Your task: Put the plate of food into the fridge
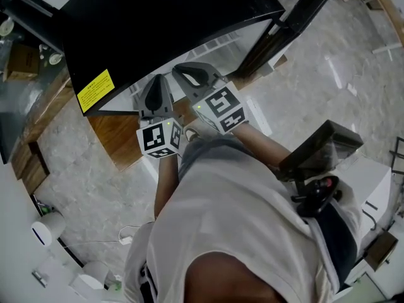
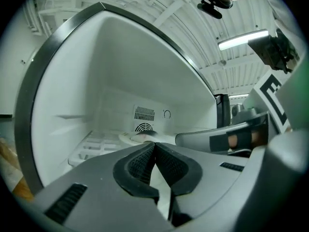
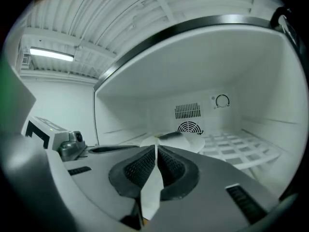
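A white plate point(image 2: 143, 138) with a little dark food on it sits low inside the open fridge, just above the white wire shelf point(image 2: 89, 148). My left gripper point(image 2: 154, 146) is shut on the plate's near rim, a strip of white showing between its pads. In the right gripper view, the plate point(image 3: 181, 140) lies ahead of the right gripper point(image 3: 156, 151), which is shut on the rim too. From the head view, both grippers, left point(image 1: 156, 93) and right point(image 1: 197, 76), reach side by side under the black fridge top point(image 1: 158, 24); the plate is hidden there.
The fridge cavity has white walls, a round vent point(image 3: 189, 128) and a dial point(image 3: 222, 101) on its back wall. The wire shelf point(image 3: 241, 149) spreads to the right. A yellow sticker point(image 1: 95, 88) marks the fridge's black top. A black stand point(image 1: 319, 153) is at my right.
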Motion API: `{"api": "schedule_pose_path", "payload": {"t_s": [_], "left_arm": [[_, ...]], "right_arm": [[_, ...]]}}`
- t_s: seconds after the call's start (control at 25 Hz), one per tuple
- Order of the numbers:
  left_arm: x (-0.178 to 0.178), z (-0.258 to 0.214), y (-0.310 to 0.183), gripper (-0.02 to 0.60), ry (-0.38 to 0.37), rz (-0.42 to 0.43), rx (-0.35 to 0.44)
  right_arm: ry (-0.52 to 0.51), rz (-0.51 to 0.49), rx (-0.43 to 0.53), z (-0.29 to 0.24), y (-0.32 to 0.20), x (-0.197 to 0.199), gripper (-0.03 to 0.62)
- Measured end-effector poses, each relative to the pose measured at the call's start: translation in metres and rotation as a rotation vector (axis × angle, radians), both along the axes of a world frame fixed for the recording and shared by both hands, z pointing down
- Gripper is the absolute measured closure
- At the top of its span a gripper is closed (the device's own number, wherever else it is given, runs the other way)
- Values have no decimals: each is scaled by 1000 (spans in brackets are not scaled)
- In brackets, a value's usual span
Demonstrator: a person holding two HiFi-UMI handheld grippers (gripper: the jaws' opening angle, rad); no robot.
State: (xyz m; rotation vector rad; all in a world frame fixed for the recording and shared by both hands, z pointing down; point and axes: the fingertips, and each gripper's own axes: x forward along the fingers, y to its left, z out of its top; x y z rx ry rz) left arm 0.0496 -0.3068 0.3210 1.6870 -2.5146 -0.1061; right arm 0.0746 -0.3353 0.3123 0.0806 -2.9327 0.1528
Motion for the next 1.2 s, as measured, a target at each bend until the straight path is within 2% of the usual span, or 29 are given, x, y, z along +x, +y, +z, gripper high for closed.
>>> {"api": "schedule_pose_path", "payload": {"t_s": [0.4, 0.64, 0.96, 1.2], "left_arm": [[-6, -9, -3, 563, -14, -3, 11], [-1, -9, -9, 563, 12, -5, 19], [24, -6, -15, 563, 46, 61, 27], [36, -15, -17, 564, 40, 102, 32]], "right_arm": [[-29, 93, 40, -2, -26, -8, 565], [-37, 94, 35, -6, -26, 4, 576], [-44, 127, 41, -10, -27, 15, 576], [-65, 130, 53, -21, -18, 24, 576]]}}
